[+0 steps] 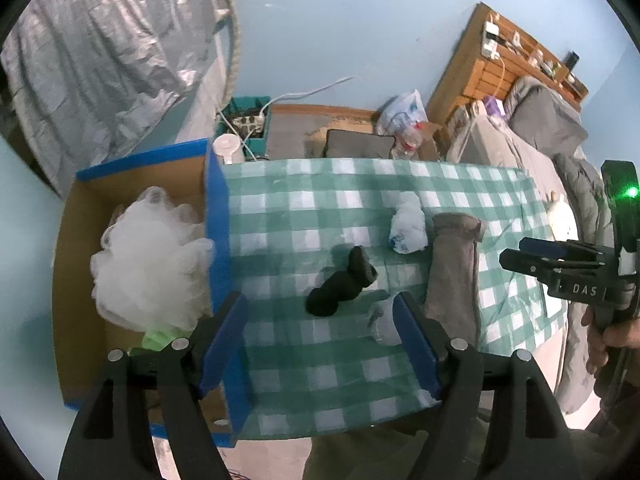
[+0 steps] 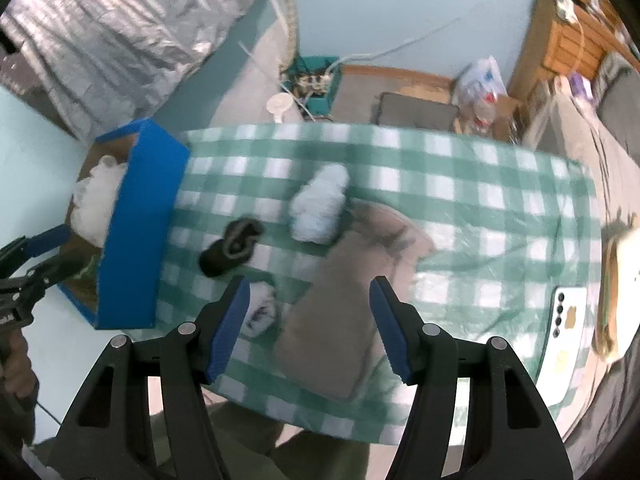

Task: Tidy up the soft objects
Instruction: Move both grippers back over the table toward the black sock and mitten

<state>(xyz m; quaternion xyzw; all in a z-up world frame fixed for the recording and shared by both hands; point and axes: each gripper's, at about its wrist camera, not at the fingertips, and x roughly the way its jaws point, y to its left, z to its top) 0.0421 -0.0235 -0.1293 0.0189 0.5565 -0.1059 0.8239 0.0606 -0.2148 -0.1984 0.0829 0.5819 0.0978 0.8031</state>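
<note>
My left gripper is open with nothing between its blue pads, over the near part of the green checked tablecloth beside the box. A black sock lies just beyond it, and a small white sock lies by its right finger. Farther off lie a rolled white sock and a folded grey cloth. The blue-rimmed cardboard box on the left holds a white mesh puff. My right gripper is open above the grey cloth, holding nothing.
A white phone and a round white object lie at the table's right end. A bed stands to the right. Behind the table are a teal crate of cables, a bottle and a plastic bag.
</note>
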